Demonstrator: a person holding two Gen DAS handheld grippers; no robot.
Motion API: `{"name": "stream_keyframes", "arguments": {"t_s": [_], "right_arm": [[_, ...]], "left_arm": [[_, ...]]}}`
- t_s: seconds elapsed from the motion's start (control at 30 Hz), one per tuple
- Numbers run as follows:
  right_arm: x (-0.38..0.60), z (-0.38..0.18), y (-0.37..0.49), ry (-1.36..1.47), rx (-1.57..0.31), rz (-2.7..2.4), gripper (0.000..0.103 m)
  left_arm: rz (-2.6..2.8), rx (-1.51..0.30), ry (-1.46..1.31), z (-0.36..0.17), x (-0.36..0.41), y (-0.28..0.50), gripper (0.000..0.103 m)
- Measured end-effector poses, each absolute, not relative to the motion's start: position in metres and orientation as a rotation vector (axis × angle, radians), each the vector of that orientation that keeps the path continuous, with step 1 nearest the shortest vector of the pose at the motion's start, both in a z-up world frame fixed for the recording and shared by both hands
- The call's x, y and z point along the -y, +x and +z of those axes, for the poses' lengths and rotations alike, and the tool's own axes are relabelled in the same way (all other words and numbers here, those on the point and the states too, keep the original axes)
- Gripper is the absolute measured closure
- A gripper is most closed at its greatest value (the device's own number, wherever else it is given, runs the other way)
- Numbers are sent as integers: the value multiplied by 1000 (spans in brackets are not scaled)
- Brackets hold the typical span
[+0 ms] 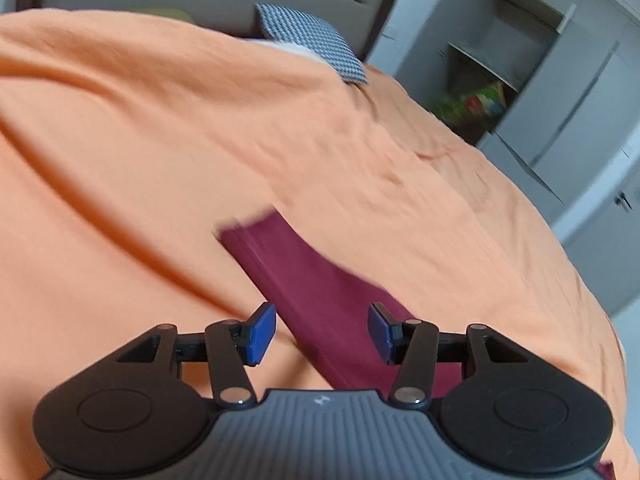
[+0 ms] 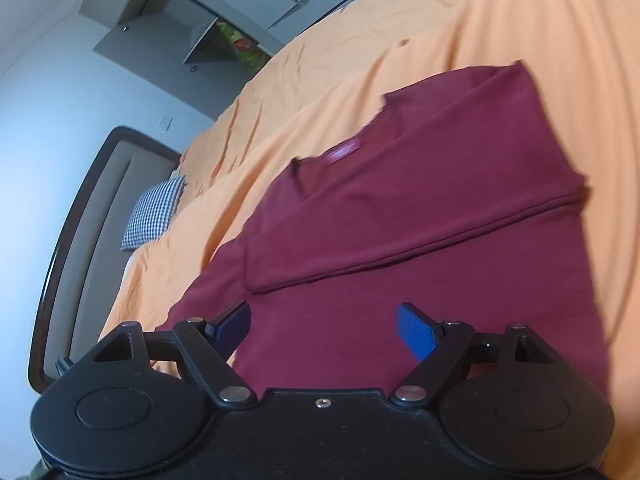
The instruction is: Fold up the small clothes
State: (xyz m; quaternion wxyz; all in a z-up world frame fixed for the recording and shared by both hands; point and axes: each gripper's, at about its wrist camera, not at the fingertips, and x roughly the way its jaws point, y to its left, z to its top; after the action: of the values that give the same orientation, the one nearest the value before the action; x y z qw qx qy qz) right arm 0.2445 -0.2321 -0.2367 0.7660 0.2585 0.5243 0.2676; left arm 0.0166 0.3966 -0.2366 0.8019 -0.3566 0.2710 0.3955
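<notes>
A maroon shirt (image 2: 400, 216) lies on the orange bedspread (image 2: 440, 20), with one side folded over its body and the neck label facing up. My right gripper (image 2: 324, 330) hovers above the shirt's near part, blue pads wide apart and nothing between them. In the left wrist view only a strip of the maroon shirt (image 1: 320, 304) shows, blurred by motion. My left gripper (image 1: 322, 332) hangs over that strip with its jaws apart and empty.
A checked pillow (image 1: 312, 46) rests at the head of the bed by the dark-framed headboard (image 2: 72, 240). Grey cupboards with an open shelf of colourful items (image 1: 472, 106) stand beyond the bed's edge. Orange bedspread (image 1: 120, 160) stretches wide on the left.
</notes>
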Motion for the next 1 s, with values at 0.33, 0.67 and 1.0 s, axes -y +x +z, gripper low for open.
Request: {"name": "stream_keyframes", "arguments": {"t_s": [0.33, 0.67, 1.0], "right_arm": [[167, -235, 216, 517, -1170, 601, 21], [153, -232, 211, 511, -1185, 614, 21], [203, -225, 228, 629, -1125, 560, 21]], "left_arm": [[861, -696, -760, -290, -441, 40, 49], [820, -641, -636, -253, -419, 39, 96], [293, -593, -206, -173, -184, 136, 96]]}}
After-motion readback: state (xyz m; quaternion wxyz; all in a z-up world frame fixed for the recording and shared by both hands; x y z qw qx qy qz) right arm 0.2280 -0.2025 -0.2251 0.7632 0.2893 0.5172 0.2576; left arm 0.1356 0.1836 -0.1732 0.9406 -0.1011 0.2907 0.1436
